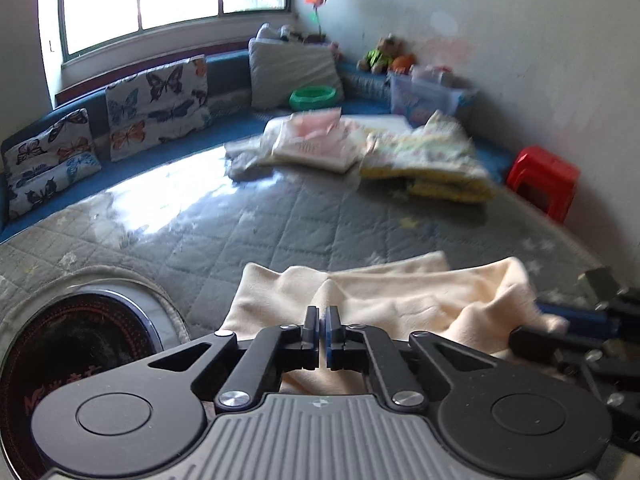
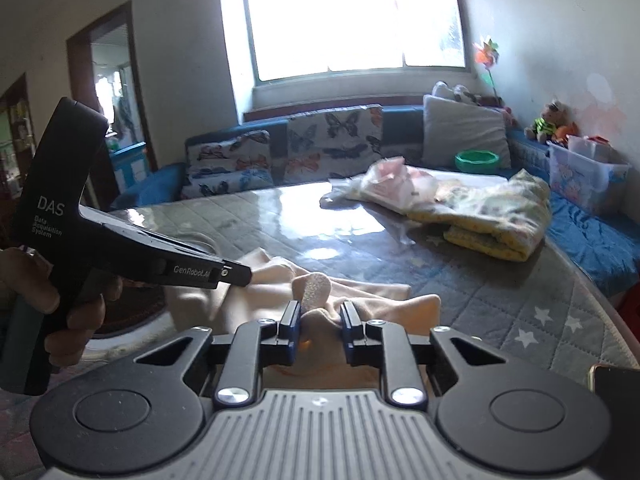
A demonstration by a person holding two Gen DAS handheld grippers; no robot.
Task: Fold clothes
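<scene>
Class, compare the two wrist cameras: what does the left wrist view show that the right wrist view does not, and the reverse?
Only the left wrist view shows the red plastic stool and the left tool, shut.

Only the right wrist view shows the open doorway, a hand gripping a black handle, and the right tool, open around bunched fabric.

Both show the cream garment, grey quilted mat, butterfly-print cushions and green bowl.
</scene>
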